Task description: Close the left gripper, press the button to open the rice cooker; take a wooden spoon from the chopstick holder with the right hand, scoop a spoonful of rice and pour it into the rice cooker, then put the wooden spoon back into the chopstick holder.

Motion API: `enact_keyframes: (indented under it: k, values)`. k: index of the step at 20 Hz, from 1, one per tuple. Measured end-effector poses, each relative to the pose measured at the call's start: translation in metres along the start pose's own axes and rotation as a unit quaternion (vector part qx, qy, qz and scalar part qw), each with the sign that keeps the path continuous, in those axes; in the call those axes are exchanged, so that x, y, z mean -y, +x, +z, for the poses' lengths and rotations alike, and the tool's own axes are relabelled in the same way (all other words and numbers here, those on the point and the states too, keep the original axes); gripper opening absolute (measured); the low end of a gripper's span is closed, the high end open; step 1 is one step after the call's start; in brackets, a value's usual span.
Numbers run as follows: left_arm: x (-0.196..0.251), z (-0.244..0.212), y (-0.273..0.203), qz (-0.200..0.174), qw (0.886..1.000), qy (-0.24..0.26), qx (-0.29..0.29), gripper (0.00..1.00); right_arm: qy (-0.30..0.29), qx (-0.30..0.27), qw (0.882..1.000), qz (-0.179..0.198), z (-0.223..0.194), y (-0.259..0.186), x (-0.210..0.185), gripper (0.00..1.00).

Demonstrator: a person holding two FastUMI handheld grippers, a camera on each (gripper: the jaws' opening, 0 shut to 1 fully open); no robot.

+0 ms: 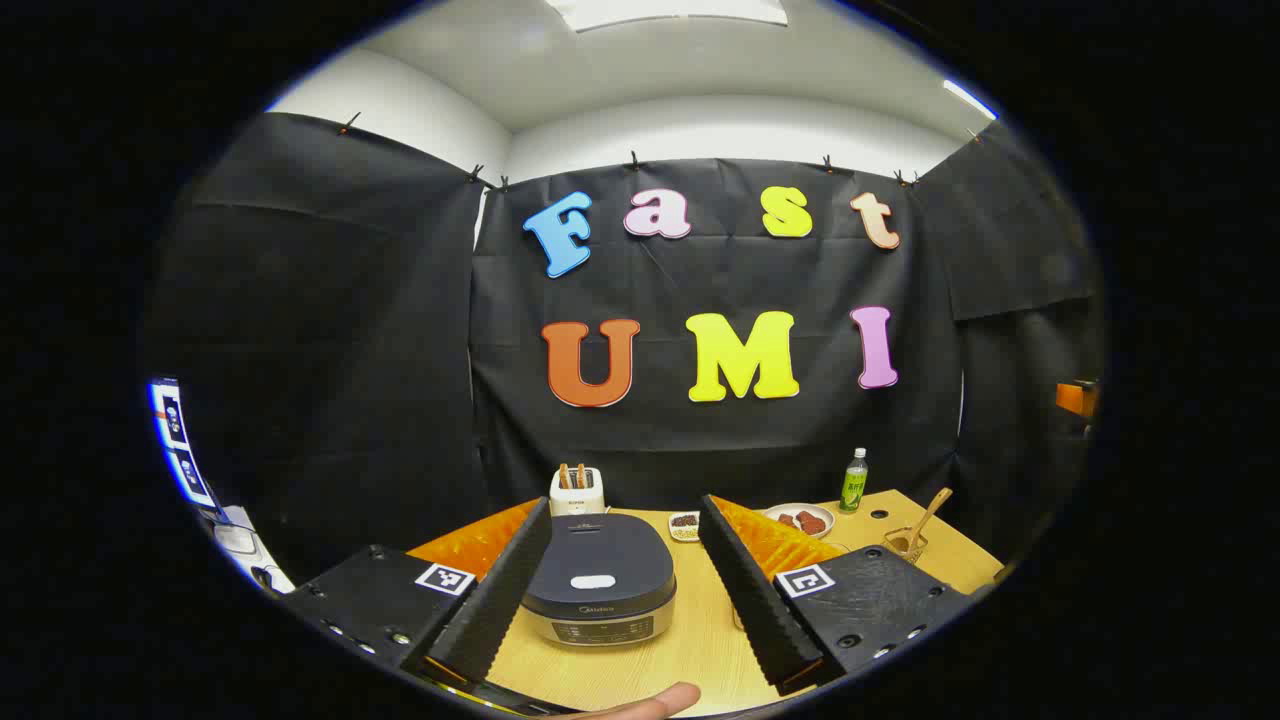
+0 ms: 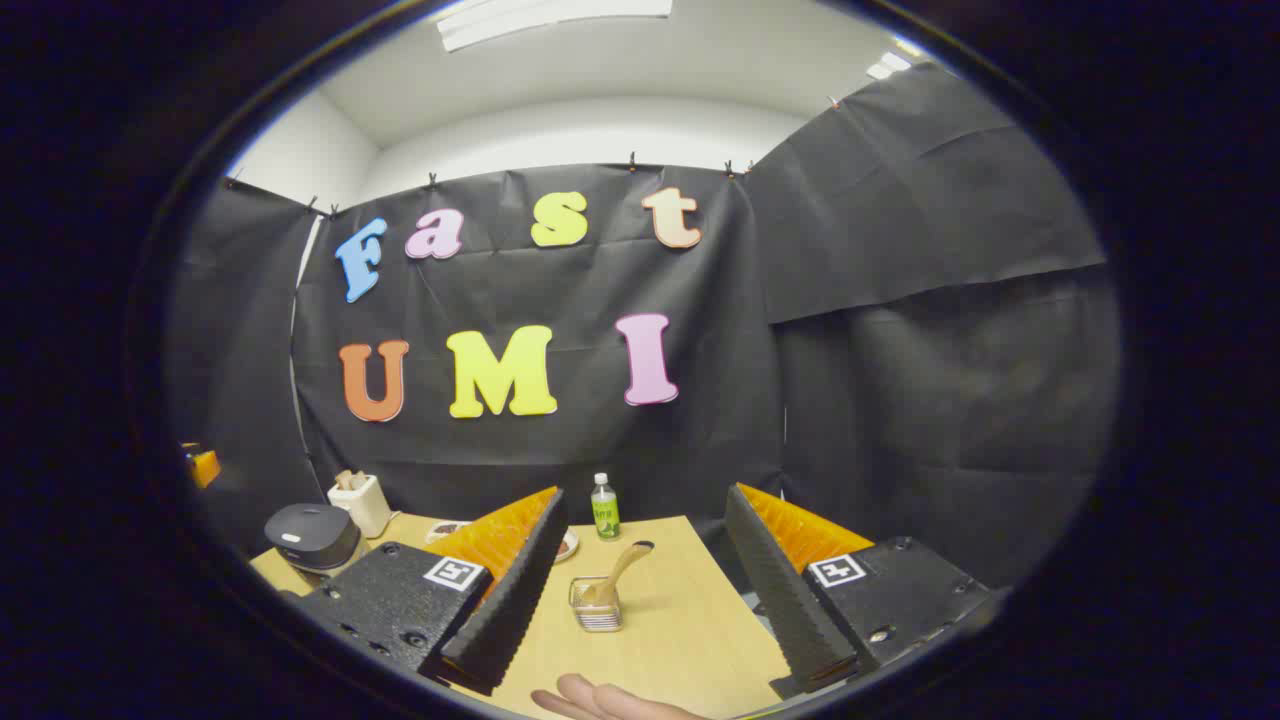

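Dark-lidded silver rice cooker (image 1: pixel 598 592) seen shut, framed between wide-spread left gripper (image 1: pixel 625 585) jaws. Light wooden spoon (image 2: pixel 622 567) seen leaning in clear chopstick holder (image 2: pixel 596 605); right gripper (image 2: pixel 640 590) jaws wide.

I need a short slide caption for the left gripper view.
Open left gripper faces the closed dark-lidded rice cooker on the light wooden table.

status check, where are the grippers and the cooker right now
Left gripper open, lined up on the rice cooker, lid shut. Right gripper open, facing the wooden spoon in its holder. Nothing in between.
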State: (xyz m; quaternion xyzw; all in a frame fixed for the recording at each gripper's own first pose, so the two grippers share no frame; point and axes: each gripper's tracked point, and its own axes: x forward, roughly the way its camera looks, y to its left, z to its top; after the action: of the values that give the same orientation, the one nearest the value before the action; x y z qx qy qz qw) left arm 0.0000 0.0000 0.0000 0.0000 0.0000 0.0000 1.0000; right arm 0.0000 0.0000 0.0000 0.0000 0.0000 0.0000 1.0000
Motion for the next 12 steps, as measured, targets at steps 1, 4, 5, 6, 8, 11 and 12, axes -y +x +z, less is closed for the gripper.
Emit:
enact_keyframes:
  k: [1,4,5,6,8,11,12]
  values:
    - [0.0035,-0.0016,0.0006,-0.002,1.0,0.001,0.0,0.94,-0.001,-0.001,1.0,-0.002,-0.0004,0.0,0.0014,0.99]
    - [0.0085,-0.0002,-0.0006,-0.008,1.0,0.002,0.002,0.94,-0.001,0.0,1.0,-0.005,-0.0007,-0.0021,0.0047,1.0]
    - [0.0102,-0.0007,-0.0006,-0.009,1.0,0.002,0.002,0.94,-0.001,0.0,1.0,-0.006,-0.0009,-0.0026,0.0058,1.0]
    - [0.0107,-0.0013,-0.0019,-0.009,1.0,0.002,0.001,0.94,-0.001,-0.001,1.0,-0.007,-0.0021,-0.002,0.007,1.0]
    - [0.0134,-0.0026,-0.0021,-0.012,1.0,-0.001,-0.002,0.93,-0.006,-0.003,1.0,-0.008,-0.0036,-0.0031,0.0077,0.99]
    - [0.0099,-0.0008,-0.0009,-0.007,1.0,-0.007,-0.001,0.93,-0.015,0.001,1.0,-0.005,-0.0019,-0.0042,0.0061,0.99]
    - [0.0087,-0.0018,-0.0007,-0.005,1.0,-0.008,-0.001,0.94,-0.018,0.002,1.0,-0.005,-0.0028,-0.0049,0.0069,1.0]
